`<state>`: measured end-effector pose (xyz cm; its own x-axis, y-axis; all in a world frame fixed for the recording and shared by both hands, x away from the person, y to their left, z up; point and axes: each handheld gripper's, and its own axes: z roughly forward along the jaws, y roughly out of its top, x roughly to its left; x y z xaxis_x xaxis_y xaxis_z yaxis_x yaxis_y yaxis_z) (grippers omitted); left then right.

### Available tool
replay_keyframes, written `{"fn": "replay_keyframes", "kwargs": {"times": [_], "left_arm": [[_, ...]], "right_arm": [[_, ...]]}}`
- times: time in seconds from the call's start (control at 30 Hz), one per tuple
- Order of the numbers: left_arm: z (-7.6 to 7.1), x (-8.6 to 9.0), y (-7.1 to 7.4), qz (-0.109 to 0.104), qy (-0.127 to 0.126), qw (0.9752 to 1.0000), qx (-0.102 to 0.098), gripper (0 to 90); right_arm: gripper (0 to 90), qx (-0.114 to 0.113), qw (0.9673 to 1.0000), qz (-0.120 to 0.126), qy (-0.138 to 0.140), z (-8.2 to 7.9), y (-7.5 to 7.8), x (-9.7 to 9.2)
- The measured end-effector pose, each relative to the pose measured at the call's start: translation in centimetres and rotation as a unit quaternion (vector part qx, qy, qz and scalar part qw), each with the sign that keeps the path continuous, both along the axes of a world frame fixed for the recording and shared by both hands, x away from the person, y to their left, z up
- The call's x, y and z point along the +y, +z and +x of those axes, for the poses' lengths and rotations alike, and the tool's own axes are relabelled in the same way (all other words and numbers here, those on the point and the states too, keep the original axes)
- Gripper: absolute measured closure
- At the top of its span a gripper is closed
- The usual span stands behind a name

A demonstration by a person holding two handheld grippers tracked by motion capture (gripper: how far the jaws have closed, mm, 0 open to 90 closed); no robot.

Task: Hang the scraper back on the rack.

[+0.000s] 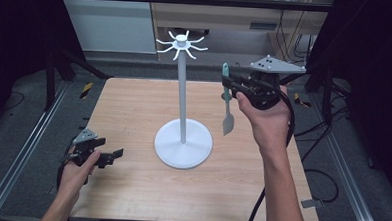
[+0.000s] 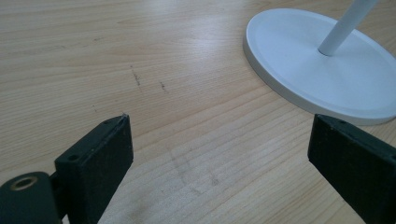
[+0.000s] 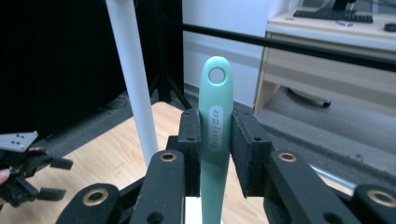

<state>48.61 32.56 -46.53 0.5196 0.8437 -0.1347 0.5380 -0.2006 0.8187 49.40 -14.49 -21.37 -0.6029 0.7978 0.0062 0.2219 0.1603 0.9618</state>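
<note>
Wooden table [image 1: 134, 108] is carrying a white hook stand [image 1: 183, 105] at centre. Right gripper [image 1: 228, 84], at two o'clock, is clamping a mint spatula [image 1: 228, 104] upright; hanging seems undone. Left gripper [image 1: 113, 156], at eight o'clock, is resting agape.

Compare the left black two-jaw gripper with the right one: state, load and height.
The left gripper stands open, its jaws wide apart with nothing between them; the right gripper is shut on the mint-green plastic spatula. The left sits low near the light wooden table; the right is raised well above it, beside the white hook stand's pole. Both are hand-held with black jaws.
</note>
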Motion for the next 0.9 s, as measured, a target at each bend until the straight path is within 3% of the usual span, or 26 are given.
{"fn": "replay_keyframes", "kwargs": {"times": [0.9], "left_arm": [[0.0, -0.2, -0.1, 0.007, -0.008, 0.9999, 0.005, 6.4]], "right_arm": [[74.5, -0.023, 0.9989, 0.015, 0.039, 1.0, 2.9, 2.0]]}}
